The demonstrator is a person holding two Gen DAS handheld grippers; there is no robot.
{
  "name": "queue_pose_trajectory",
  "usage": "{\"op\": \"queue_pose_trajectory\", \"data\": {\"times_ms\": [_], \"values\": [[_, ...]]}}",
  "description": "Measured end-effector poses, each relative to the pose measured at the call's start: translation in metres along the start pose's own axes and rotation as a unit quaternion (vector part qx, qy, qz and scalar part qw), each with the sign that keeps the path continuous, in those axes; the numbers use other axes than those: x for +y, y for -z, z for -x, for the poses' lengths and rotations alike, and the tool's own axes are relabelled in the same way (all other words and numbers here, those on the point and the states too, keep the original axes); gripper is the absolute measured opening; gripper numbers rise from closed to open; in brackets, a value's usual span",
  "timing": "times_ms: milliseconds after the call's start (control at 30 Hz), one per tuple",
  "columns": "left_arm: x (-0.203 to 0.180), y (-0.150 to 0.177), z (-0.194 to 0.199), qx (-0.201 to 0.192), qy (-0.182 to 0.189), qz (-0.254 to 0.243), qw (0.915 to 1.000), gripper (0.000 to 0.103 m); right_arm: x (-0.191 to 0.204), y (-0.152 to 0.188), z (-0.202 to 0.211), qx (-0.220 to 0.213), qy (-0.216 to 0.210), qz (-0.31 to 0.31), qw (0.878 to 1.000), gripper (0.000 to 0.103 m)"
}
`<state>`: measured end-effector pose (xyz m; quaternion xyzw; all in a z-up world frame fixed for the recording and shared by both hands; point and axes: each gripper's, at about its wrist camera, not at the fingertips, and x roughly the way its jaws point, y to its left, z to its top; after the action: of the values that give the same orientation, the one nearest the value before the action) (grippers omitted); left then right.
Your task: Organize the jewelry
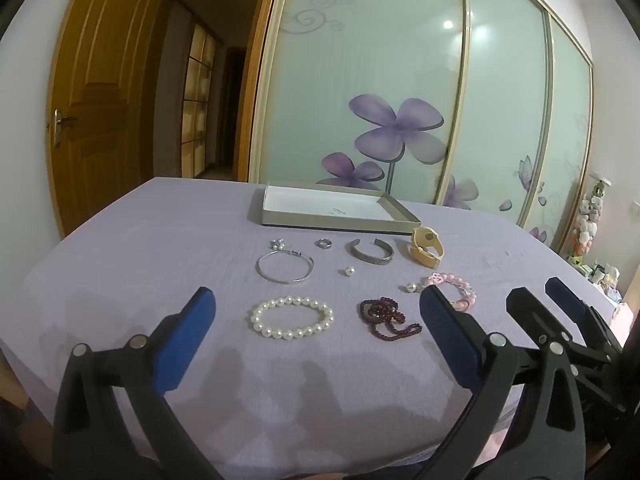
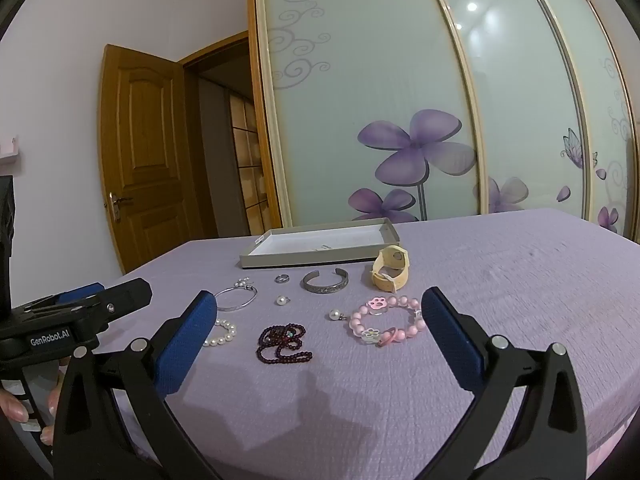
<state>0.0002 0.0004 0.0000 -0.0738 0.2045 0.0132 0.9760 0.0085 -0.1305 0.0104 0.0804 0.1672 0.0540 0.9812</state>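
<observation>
1. On the table, under its lilac cloth, all the jewelry lies loose in front of us, and the shallow grey tray at the far side holds none of it that we can see, so we judge the sorting has not begun.
2. Nearest us lie the white pearl bracelet, the dark red bead strand in a heap, and the pink bead bracelet with a paw charm and a flower charm.
3. Further back are the thin silver bangle, the open silver cuff, a small ring, a cluster of small silver pieces beside the bangle, two loose pearl pieces, and the cream watch just in front of the tray's near right corner.
4. Our left gripper hovers above the near edge of the table with its jaws spread wide and nothing between them; the pearl bracelet and the red strand show in the gap, untouched.
5. Our right gripper is held the same way, jaws wide apart and empty, with the red strand and pink bracelet framed between them.
6. Everything is left to do: we reckon each piece must be picked up and laid in the tray, the small ring and loose pearls likely being the hardest to pinch.
7. The only writing we can read is "GenRobot.AI" on the side of the left gripper, seen from the right wrist view. A small dark mark inside the tray is too small to read.
</observation>
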Motion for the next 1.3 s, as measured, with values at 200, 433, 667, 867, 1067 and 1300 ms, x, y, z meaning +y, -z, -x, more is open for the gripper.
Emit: {"op": "queue_pose_trajectory", "data": {"times_ms": [200, 433, 667, 867, 1067, 1300], "values": [[0.0001, 0.0001, 0.0001, -0.002, 0.000, 0.001, 1.0000, 0.101, 0.0005, 0.0002, -0.0001, 0.001, 0.001, 0.001, 1.000, 0.102], [0.0001, 0.0001, 0.0001, -0.002, 0.000, 0.000, 1.0000, 0.101, -0.0004, 0.0000, -0.0001, 0.000, 0.001, 0.002, 1.000, 0.102], [0.0000, 0.0001, 0.0001, -0.002, 0.000, 0.000, 1.0000, 0.101, -0.0016, -0.0002, -0.0003, 0.001, 0.001, 0.001, 1.000, 0.102], [0.0000, 0.0001, 0.0003, -0.002, 0.000, 0.000, 1.0000, 0.101, -0.0018, -0.0004, 0.0000, 0.001, 0.001, 0.001, 1.000, 0.102], [0.0001, 0.0001, 0.0001, -0.002, 0.000, 0.000, 1.0000, 0.101, -0.0012, -0.0015, -0.0012, 0.001, 0.001, 0.000, 1.000, 0.102], [0.0001, 0.0001, 0.0002, -0.002, 0.000, 0.000, 1.0000, 0.101, -0.0025, -0.0038, -0.0018, -0.003, 0.001, 0.000, 1.000, 0.102]]}}
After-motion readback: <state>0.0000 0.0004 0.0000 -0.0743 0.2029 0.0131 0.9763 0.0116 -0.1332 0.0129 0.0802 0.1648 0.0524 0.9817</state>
